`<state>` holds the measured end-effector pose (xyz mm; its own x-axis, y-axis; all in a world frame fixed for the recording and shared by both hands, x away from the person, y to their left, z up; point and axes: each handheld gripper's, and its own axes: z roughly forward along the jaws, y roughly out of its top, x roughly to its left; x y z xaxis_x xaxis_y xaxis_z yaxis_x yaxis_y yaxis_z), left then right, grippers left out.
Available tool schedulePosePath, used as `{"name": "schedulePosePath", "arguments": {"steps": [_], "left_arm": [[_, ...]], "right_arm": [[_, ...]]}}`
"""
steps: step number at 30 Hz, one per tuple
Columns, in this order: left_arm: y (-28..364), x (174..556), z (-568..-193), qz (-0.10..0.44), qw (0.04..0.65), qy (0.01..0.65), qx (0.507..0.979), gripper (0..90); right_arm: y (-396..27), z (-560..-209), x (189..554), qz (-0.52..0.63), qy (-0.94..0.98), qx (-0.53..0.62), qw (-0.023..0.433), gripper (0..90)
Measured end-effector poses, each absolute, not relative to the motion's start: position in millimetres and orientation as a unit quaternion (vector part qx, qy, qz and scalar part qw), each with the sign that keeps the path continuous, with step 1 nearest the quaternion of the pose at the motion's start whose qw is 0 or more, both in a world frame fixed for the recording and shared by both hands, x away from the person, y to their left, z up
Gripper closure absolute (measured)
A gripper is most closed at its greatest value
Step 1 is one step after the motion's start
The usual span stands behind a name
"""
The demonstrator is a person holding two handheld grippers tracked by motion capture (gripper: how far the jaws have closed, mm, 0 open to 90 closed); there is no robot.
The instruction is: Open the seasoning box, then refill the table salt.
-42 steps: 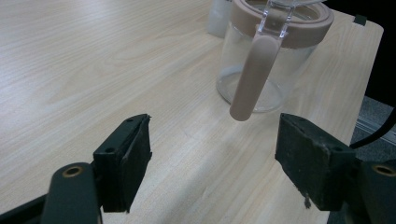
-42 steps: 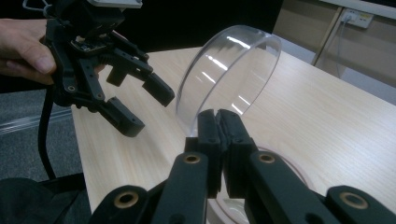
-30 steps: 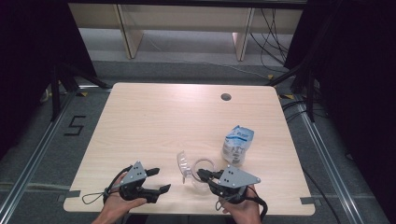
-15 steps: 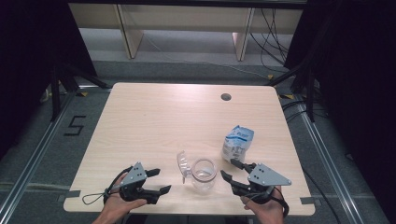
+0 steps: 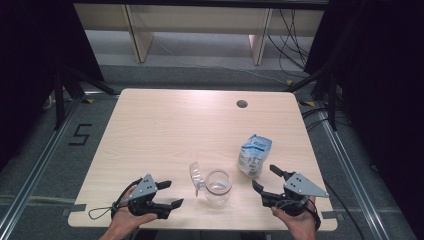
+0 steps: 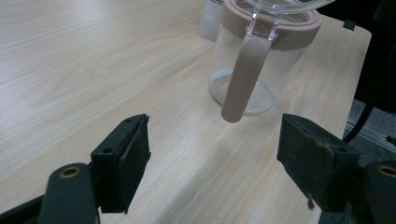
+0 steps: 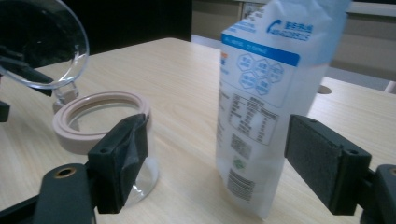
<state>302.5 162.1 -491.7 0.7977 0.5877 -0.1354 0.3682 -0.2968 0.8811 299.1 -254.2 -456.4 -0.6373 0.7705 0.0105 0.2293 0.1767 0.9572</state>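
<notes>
A clear glass jar (image 5: 218,188) with a pinkish rim stands near the table's front edge, its clear lid (image 5: 195,176) flipped open to the left. A white and blue pouch (image 5: 255,155) stands upright just right of it. My left gripper (image 5: 172,194) rests left of the jar, open, with the jar (image 6: 252,56) and its pinkish clasp (image 6: 243,74) ahead of its jaws (image 6: 215,135). My right gripper (image 5: 264,177) sits right of the jar, its jaws just opened wide. The pouch (image 7: 266,107) stands in the gap ahead (image 7: 219,135), with the pads off it. The jar's rim (image 7: 100,116) is at left.
The wooden table (image 5: 175,130) has a round cable hole (image 5: 242,104) at the back right. Shelf legs and cables stand on the floor beyond the far edge. A taped "5" (image 5: 80,134) marks the floor at left.
My right gripper has left the jar and moved right to the near side of the pouch, its jaws opening. The left gripper, jar and pouch have stayed put.
</notes>
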Motion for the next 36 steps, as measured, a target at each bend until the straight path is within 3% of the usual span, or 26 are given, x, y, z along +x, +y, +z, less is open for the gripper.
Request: {"name": "schedulePosePath", "arguments": {"steps": [4,19,36], "left_arm": [[161.9,302.8,-492.0,0.104,0.512,0.298,0.799,24.6],[162.6,302.1,-492.2,0.107,0.510,0.300,0.799,24.5],[162.9,302.1,-492.2,0.108,0.511,0.295,0.800,24.2]], "right_arm": [[-260.8,-460.0,303.6,0.535,0.717,0.369,0.252,16.1],[-279.3,-476.7,330.3,0.531,0.723,0.362,0.253,15.9],[-271.7,-484.3,350.5,0.526,0.735,0.352,0.244,16.0]]}}
